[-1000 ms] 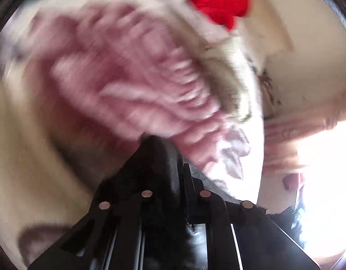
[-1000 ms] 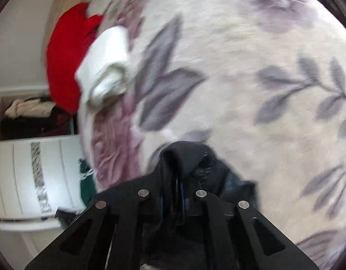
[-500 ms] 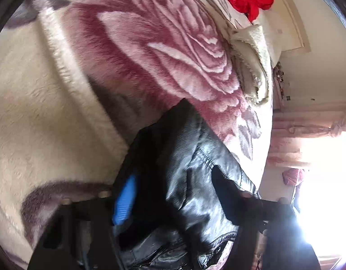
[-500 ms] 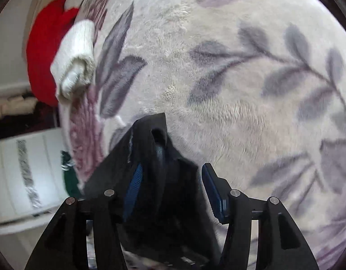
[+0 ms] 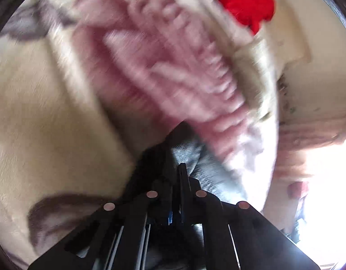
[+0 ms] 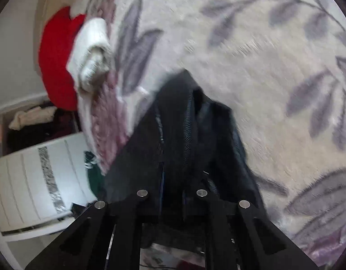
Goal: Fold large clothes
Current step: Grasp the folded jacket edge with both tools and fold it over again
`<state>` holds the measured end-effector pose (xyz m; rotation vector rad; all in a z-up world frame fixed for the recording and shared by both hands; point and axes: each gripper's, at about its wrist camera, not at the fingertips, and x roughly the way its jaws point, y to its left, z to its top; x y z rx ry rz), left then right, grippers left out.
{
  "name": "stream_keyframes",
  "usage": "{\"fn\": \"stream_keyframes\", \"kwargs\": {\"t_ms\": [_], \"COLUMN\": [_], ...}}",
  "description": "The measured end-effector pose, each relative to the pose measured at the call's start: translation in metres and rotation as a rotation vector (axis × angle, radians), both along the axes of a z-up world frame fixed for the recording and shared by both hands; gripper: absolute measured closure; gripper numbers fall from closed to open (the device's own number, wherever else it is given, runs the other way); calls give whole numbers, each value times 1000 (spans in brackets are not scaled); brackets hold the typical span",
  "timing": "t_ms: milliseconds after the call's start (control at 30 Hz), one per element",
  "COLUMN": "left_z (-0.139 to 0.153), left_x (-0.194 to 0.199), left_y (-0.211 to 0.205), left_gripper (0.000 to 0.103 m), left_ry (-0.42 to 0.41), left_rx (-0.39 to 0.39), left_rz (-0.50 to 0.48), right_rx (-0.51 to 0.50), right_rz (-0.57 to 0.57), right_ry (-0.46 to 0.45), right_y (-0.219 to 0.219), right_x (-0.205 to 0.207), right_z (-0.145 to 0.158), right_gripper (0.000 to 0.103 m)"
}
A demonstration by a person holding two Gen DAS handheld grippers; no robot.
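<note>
A black leather-look jacket [image 6: 186,130] hangs bunched over a cream blanket with a big pink rose and grey leaves [image 6: 251,51]. My right gripper [image 6: 173,173] is shut on a fold of the jacket, which drapes over its fingers. My left gripper [image 5: 175,168] is shut on another black fold of the jacket [image 5: 186,153], held just above the pink rose [image 5: 163,67]. Both views are motion-blurred.
A folded cream-white garment [image 6: 91,51] and a red garment [image 6: 55,60] lie at the far edge of the bed; they also show in the left wrist view [image 5: 245,2]. A white cabinet [image 6: 31,180] stands beside the bed. A bright window [image 5: 326,198] glares at right.
Half a second ago both grippers stood open around the jacket. Now both have closed on its folds and the views have swung, blurring the blanket.
</note>
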<state>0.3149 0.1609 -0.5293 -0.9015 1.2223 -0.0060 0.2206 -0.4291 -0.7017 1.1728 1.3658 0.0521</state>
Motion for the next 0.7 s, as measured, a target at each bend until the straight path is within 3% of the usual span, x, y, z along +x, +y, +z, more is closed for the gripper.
{"fn": "stream_keyframes", "kwargs": {"t_ms": [100,233,267,300,367,400,433,467,500,600,667,700], "left_z": [-20,-5,0,6,26,38,48,60,70,98,90,84], "left_x": [-12,-21,-22,-24,-29,-31,-31,-34,-36,-36,-24,-22], "left_y": [-8,-6,-4,-2,-2,-5,-8,-12,-17,-49,-93,-106], "left_gripper": [100,99,97,96,91,81,59,47,42,42,44,53], "left_ry": [63,32,31,32,51,57,44,25,8,-65,-75,-74], "left_rx": [17,2,-5,-13,34,83,115,150,190,289,314,315], "left_rz": [-52,-32,-25,-21,-31,-44,-61,-74,-82,-142,-265,-298], "right_rx": [-62,-123,-107,-94,-76,-73,-93,-119,-150,-247,-263,-258], "right_rz": [38,86,79,79,74,64,53,50,43,44,89,129], "right_ry": [91,97,95,105,131,132,145,151,148,78,20,-2], "right_y": [6,12,11,9,2,-1,-5,-7,-10,-2,17,32], "right_x": [-6,2,2,1,-6,-11,-17,-24,-28,-36,-27,-17], "right_z": [-27,-28,-25,-23,-18,-14,-6,3,12,50,64,66], "right_gripper": [91,87,81,65,56,55,54,53,53,53,53,53]}}
